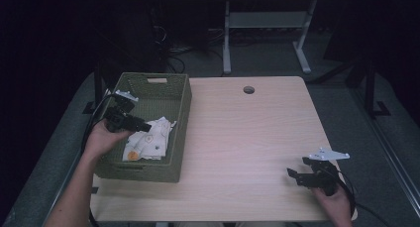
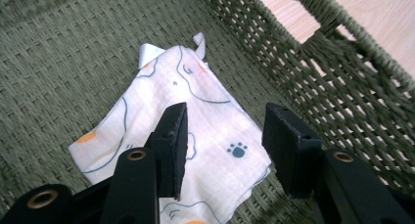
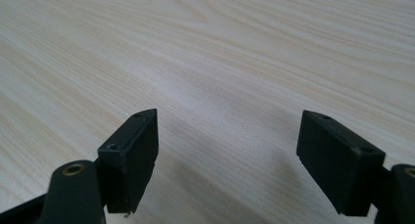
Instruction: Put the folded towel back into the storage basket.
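Cloth (image 2: pixel 195 116), white with paw prints and orange spots, lies flat on the floor of the green woven basket (image 1: pixel 181 100) at the table's left edge. Left gripper (image 1: pixel 141 125) hovers just above it, jaws parted and pinching nothing. Right gripper (image 1: pixel 292 175) sits near the table's front right corner, jaws spread wide over bare wood.

Looks forward and down from above the near edge of the table (image 1: pixel 247 138), taking in the whole top and the basket (image 1: pixel 181 108) at its left edge. Rides close inside that basket (image 2: pixel 342 87), aimed down at the cloth (image 2: pixel 210 121), shared with the high view (image 1: pixel 148 138). Skims low over bare tabletop (image 3: pixel 220 53) near the right corner.
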`<state>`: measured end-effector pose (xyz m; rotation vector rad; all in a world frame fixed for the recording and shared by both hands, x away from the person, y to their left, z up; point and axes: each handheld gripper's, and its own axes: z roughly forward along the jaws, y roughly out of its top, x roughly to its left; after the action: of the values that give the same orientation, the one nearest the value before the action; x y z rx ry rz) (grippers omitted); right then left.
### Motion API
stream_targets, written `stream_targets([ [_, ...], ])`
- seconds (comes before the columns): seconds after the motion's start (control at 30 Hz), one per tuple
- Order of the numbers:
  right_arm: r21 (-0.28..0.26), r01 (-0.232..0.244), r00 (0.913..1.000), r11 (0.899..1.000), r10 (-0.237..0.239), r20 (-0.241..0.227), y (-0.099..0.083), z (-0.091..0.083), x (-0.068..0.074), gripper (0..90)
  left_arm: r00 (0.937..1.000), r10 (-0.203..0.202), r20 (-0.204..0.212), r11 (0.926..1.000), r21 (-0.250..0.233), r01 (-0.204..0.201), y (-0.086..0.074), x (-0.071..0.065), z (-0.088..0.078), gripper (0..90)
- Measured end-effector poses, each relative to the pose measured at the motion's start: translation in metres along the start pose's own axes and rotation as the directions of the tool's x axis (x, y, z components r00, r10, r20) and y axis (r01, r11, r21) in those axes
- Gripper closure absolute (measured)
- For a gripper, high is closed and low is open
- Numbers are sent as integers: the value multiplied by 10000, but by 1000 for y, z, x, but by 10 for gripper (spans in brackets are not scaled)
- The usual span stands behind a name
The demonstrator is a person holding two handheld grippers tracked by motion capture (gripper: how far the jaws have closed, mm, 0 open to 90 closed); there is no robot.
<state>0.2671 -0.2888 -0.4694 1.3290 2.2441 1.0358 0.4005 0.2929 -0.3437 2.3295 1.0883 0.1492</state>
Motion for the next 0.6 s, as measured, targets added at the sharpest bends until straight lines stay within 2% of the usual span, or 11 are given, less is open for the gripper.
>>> stream_targets([
  [0.27, -70, -37, 10000, 10000, 36, -34, 0, -1, -1, 229, 9993, -254, 276, 9991, -340, 263, 2, -3, -2, 501],
  [0.43, -131, -102, 9999, 9999, 101, -67, 0, -2, -2, 229, 9994, -131, 307, 9991, -391, 143, 4, -7, -3, 496],
  [0.6, -178, -135, 9998, 9998, 132, -139, 0, -2, -3, 229, 9991, -177, 373, 9979, -615, 199, 6, -13, -4, 488],
])
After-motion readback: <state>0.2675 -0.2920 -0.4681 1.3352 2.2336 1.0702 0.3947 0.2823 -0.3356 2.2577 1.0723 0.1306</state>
